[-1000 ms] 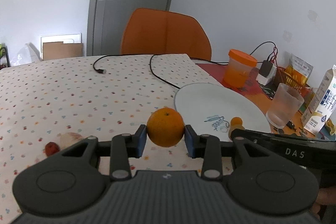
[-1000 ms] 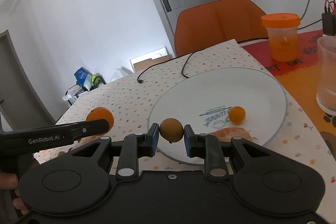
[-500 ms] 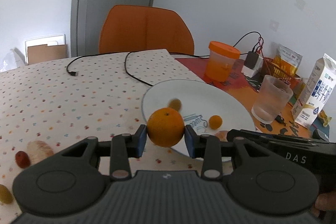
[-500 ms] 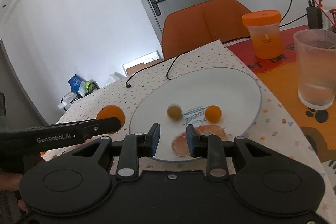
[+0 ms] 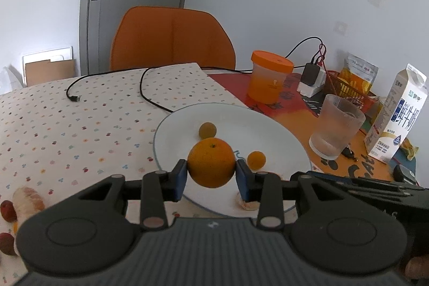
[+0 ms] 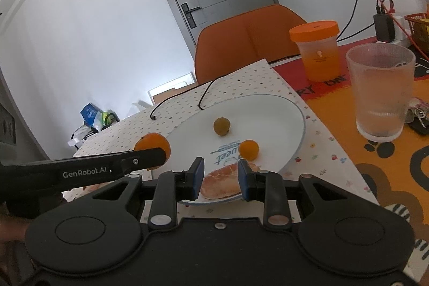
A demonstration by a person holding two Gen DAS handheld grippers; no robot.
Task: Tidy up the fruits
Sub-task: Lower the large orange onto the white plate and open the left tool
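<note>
My left gripper [image 5: 211,176] is shut on a large orange [image 5: 211,163] and holds it above the near rim of the white plate [image 5: 268,130]; the orange also shows in the right wrist view [image 6: 152,145]. On the plate [image 6: 278,111] lie a brown-green round fruit [image 6: 221,126], a small orange fruit [image 6: 248,149] and a peeled citrus piece [image 6: 222,183]. My right gripper [image 6: 220,178] is open and empty, just above the plate's near edge over the peeled piece. A peeled fruit [image 5: 28,201] and red fruits [image 5: 6,209] lie on the cloth at left.
An orange-lidded jar [image 5: 269,77], a frosted glass [image 5: 335,126], a milk carton [image 5: 396,111], a charger with cables [image 5: 311,74] and a red basket [image 5: 346,89] stand right of the plate. A black cable [image 5: 144,87] crosses the dotted tablecloth. An orange chair [image 5: 171,39] is behind.
My right gripper opened and let the brown-green fruit drop; it rolled onto the plate. My left gripper carried the large orange right, over the plate's edge.
</note>
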